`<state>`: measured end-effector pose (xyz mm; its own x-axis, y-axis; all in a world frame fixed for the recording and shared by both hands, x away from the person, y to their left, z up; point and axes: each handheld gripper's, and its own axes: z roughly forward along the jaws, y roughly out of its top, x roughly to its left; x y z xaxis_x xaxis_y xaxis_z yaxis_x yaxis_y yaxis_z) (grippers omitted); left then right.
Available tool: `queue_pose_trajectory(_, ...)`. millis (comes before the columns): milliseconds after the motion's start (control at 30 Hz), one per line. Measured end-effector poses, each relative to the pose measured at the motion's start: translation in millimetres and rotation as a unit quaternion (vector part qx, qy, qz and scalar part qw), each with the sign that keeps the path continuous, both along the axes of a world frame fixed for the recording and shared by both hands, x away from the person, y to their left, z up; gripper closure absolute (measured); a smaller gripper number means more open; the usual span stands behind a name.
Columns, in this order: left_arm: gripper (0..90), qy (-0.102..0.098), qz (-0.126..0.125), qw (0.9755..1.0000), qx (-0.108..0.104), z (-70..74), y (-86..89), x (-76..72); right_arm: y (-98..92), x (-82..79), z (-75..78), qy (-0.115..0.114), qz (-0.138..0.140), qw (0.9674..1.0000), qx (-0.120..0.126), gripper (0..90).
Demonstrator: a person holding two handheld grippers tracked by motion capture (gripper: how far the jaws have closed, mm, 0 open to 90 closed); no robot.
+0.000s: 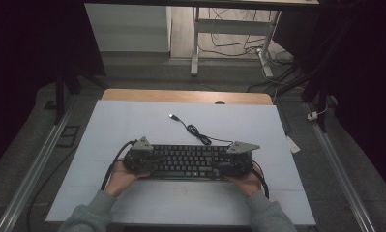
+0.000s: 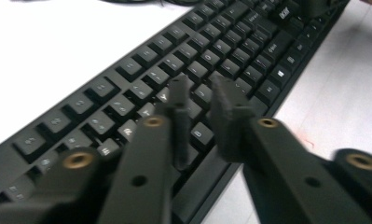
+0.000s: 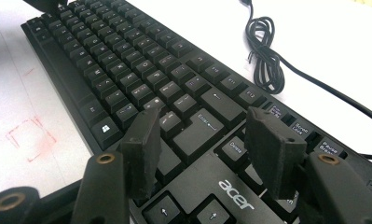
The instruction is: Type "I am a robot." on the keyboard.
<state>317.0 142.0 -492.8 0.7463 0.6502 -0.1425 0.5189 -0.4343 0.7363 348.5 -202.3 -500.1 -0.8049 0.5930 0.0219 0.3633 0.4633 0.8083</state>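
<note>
At centre frame, the left gripper (image 2: 200, 93) hovers over the keyboard (image 1: 188, 162), jaws nearly together on nothing; right gripper (image 3: 207, 126) gapes apart; cable (image 3: 267, 56) coil sharper there.

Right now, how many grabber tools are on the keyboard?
2. The left gripper is over the left end of the keyboard, and the right gripper is over its right end, each held in one hand.

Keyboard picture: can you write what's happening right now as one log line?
scene: black keyboard on white table | left gripper: narrow gap, over keys | right gripper: open, over keys | cable: unplugged
</note>
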Motion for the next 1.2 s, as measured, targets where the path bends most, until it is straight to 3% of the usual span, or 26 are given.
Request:
queue_pose_trajectory(100, 88.9, 0.003, -0.010, 0.9999, 0.008, -3.4, -5.4, 0.2, 0.4, -0.1, -0.2, -0.001, 0.000, 1.0000, -0.001, 46.0)
queue_pose_trajectory(433, 89.0, 0.017, -0.015, 0.9990, 0.038, -18.4, -16.9, 4.2, 0.8, -0.1, -0.4, -0.001, 0.000, 1.0000, -0.002, 46.0)
queue_pose_trajectory(967, 88.9, 0.023, -0.014, 0.9985, 0.047, -25.9, -21.4, 5.3, 0.3, 0.7, -1.3, 0.001, -0.002, 1.0000, -0.002, 45.9)
queue_pose_trajectory(1067, 89.0, 0.021, -0.014, 0.9981, 0.056, -27.9, -22.1, 5.4, 0.0, 0.7, -1.1, 0.000, -0.001, 1.0000, -0.002, 45.9)
queue_pose_trajectory(1200, 89.1, 0.022, -0.011, 0.9984, 0.052, -27.0, -20.7, 5.0, 0.2, 0.6, -1.0, 0.000, -0.001, 1.0000, 0.000, 45.9)
